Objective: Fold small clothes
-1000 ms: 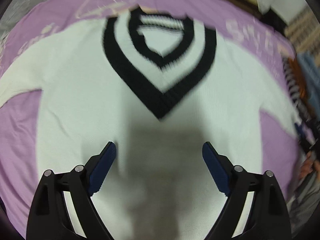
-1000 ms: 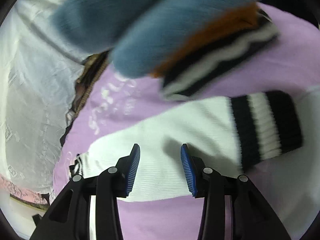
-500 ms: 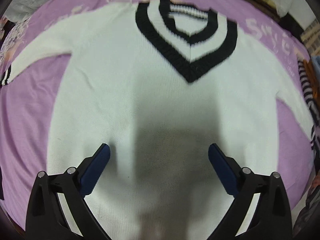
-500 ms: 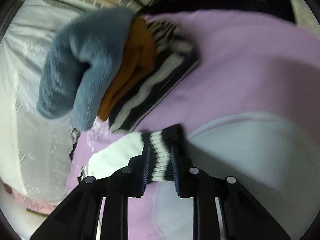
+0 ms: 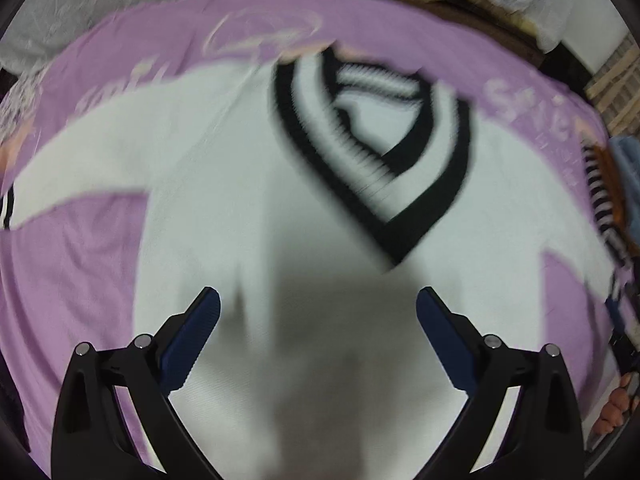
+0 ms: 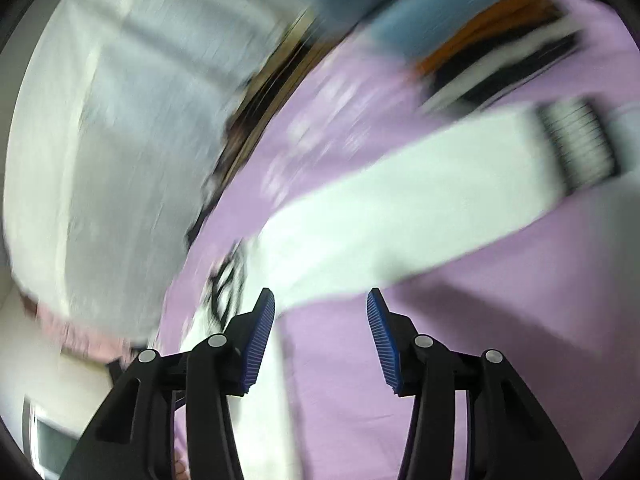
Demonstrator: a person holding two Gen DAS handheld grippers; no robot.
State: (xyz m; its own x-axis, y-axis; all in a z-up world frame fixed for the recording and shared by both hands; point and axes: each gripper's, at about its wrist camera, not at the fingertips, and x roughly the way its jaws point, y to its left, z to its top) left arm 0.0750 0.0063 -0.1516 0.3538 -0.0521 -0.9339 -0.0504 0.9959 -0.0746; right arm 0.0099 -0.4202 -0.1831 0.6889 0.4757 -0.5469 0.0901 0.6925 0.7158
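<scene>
A white knit sweater (image 5: pixel 248 200) with a black-striped V-neck collar (image 5: pixel 384 184) lies flat, front up, on a purple sheet (image 5: pixel 68 272). My left gripper (image 5: pixel 318 320) is open and empty above the sweater's lower body. In the right wrist view, one white sleeve (image 6: pixel 400 216) with a black-and-white striped cuff (image 6: pixel 576 148) stretches across the sheet (image 6: pixel 500 320). My right gripper (image 6: pixel 320 324) is open and empty, just short of the sleeve's near edge. Both views are motion-blurred.
A stack of folded clothes, blue, orange and black-and-white striped (image 6: pixel 460 28), sits beyond the sleeve; it also shows at the right edge of the left wrist view (image 5: pixel 612 184). White lace fabric (image 6: pixel 120 140) lies beside the sheet on the left.
My right gripper was closed on the striped cuff half a second ago; it has let go, opened and pulled back along the sleeve. My left gripper stayed open while its view shifted over the sweater.
</scene>
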